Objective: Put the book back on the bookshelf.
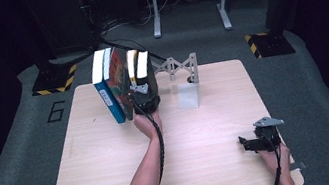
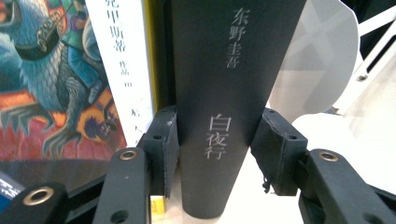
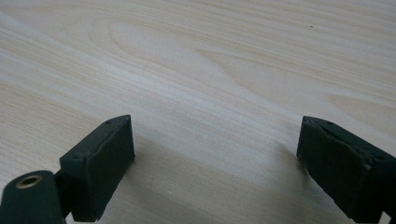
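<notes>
At the far left of the wooden table (image 1: 116, 181), a blue-covered book (image 1: 108, 98) and an illustrated book (image 1: 119, 82) lean to the left, with nothing visible propping their outer side. Next stands a white-spined book (image 2: 122, 70), and just beside it the black book (image 2: 219, 107), upright with its spine toward the person. The left gripper (image 2: 215, 151) pinches this black book low on the spine, one pad on each cover; gripping near the base probably keeps it from tipping while it is moved or steadied. Right of it is a gap, then a white bookend (image 1: 188, 95) on its grey scissor frame (image 1: 176, 66), so the row can be pushed up or the book slid out toward the person over bare table. At the near right corner the right gripper (image 3: 215, 158) rests low over bare wood, jaws spread wide and holding nothing, close to the table edge and well apart from the books
</notes>
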Demonstrator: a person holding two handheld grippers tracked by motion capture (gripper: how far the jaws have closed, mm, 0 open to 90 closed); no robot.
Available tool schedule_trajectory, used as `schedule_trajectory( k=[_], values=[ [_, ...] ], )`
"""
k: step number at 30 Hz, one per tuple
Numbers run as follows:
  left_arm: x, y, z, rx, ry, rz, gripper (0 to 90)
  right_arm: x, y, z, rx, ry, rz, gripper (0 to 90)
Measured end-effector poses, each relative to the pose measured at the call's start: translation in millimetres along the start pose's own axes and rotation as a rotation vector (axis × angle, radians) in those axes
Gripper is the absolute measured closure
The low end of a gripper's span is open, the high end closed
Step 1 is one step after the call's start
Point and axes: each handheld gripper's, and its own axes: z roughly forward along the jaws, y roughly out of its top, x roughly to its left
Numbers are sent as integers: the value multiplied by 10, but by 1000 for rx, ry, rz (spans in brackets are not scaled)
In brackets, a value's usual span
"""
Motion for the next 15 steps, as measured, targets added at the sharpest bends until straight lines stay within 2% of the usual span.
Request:
schedule_trajectory(
  k=[9, 15],
  values=[
    [62, -88, -167, -7, -44, 3, 380, 1, 0, 0, -1, -1, -1, 102],
    [126, -137, -297, -16, -91, 6, 329, 0, 0, 0, 0, 0, 0, 102]
  ],
)
